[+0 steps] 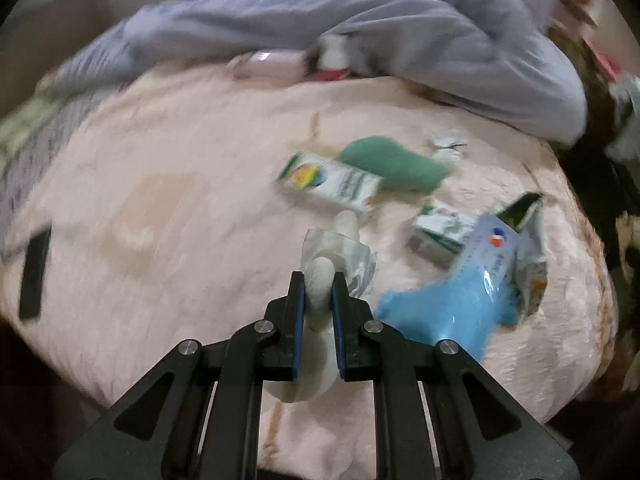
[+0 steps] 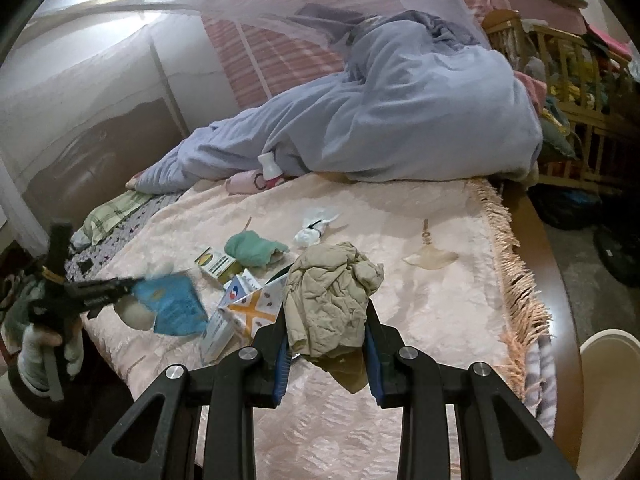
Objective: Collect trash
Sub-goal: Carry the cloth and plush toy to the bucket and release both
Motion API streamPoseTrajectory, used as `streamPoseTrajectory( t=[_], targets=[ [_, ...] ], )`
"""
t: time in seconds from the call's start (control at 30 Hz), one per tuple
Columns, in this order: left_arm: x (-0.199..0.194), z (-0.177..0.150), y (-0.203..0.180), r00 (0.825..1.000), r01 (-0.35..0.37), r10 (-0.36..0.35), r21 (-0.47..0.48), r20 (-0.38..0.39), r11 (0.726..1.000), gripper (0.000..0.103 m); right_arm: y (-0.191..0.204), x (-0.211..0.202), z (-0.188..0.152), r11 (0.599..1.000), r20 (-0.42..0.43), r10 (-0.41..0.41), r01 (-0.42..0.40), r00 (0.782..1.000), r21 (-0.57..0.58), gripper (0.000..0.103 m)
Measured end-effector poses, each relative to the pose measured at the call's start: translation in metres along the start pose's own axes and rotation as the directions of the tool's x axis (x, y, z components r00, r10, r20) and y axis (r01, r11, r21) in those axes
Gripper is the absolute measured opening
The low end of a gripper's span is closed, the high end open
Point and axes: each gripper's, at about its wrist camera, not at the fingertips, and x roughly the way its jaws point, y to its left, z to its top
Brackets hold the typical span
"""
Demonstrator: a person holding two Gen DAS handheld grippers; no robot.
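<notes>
My left gripper [image 1: 319, 276] is shut on a white crumpled tissue wad [image 1: 320, 288] with clear plastic wrap, above the pink bedspread [image 1: 160, 220]. It shows from the side in the right wrist view [image 2: 128, 284]. My right gripper [image 2: 326, 308] is shut on a crumpled beige paper bag [image 2: 328, 300]. On the bed lie a blue plastic packet [image 1: 460, 300], two green-white cartons [image 1: 332, 184] [image 1: 440, 228], a green cloth [image 1: 392, 164], a white tissue [image 2: 316, 226], an orange-white box [image 2: 248, 312] and a beige wrapper [image 2: 430, 258].
A grey-blue quilt [image 2: 400, 120] is heaped at the far side of the bed, with a small white bottle [image 2: 270, 166] beside it. A fringed bed edge [image 2: 520, 280], a wooden crib [image 2: 568, 80] and a white bin [image 2: 612, 364] stand on the right. A black remote [image 1: 36, 272] lies at left.
</notes>
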Motion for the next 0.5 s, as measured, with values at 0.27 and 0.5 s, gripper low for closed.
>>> streamPoseTrajectory(
  t=[0.27,0.5],
  targets=[
    [-0.077,0.021,-0.007,0.974,0.14,-0.143,0.028,0.179,0.99,0.01,0.015,0.015,-0.001,1.0,-0.026,0.026,-0.026,0.999,-0.015,0.03],
    [-0.074,0.021,-0.077,0.945,0.278,-0.294,0.12,0.147,0.953,0.01,0.016,0.006,0.0,0.999,-0.008,0.025,-0.025,1.0,-0.019,0.03]
  ],
)
